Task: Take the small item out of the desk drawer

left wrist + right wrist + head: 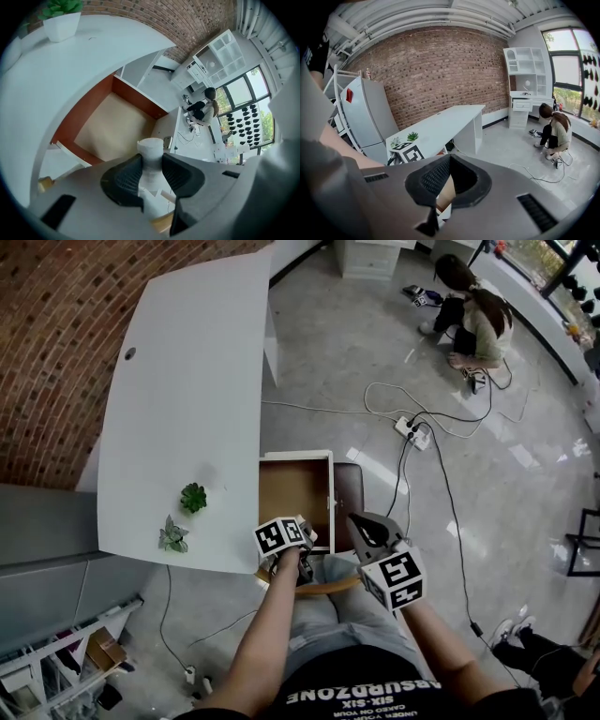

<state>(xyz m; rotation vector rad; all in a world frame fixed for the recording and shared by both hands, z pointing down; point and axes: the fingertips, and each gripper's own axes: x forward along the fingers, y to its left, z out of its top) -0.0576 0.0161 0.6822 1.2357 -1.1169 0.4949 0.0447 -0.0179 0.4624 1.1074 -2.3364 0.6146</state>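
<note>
The left gripper is clamped on the small white item, pinching its narrow waist under the wider top, above the open drawer. It looks light, stiff and smooth, perhaps slippery, so the waist seems the surest hold. The right gripper has its jaws together, empty.

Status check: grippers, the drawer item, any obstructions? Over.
Left gripper shut on small white item, by the open drawer. Right gripper shut, empty. Nothing in the way.

Red brick wall, glossy grey floor, white shelf unit, big windows
</note>
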